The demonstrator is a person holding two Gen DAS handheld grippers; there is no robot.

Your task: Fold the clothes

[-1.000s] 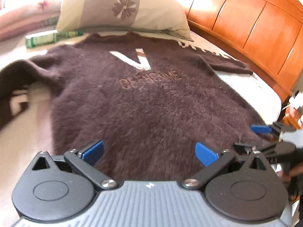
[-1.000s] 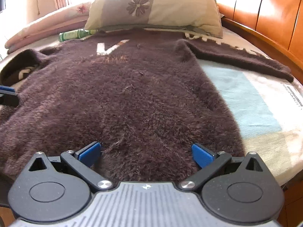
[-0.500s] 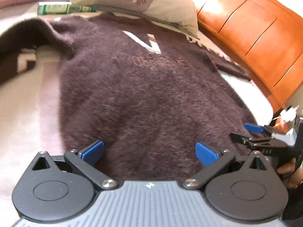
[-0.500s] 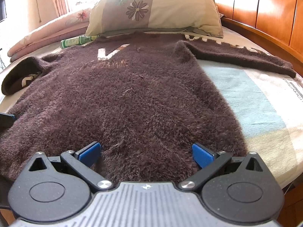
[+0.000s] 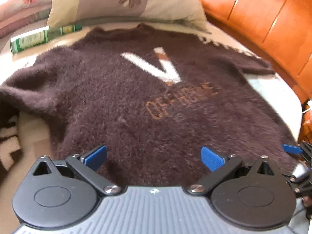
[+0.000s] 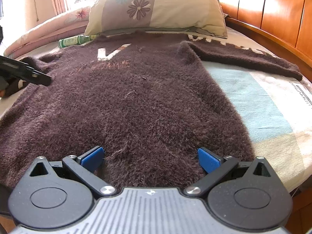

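A fuzzy dark brown sweater with a white V and orange lettering lies flat, front up, on the bed. Its right sleeve stretches toward the headboard side; its left sleeve hangs off to the left. My left gripper hovers open over the sweater's lower left part, nothing between its blue pads. My right gripper stands open over the hem at the bed's near edge, also empty. In the right wrist view the left gripper shows at the far left over the left shoulder area.
A floral pillow lies beyond the collar, with a green bottle beside it on the left. An orange wooden headboard runs along the right. A folded pink quilt sits at the back left. Striped mattress shows right of the sweater.
My left gripper has moved forward over the sweater toward the chest and left shoulder, and now shows higher in the right wrist view. The right gripper has stayed over the hem. The sweater lies unchanged.
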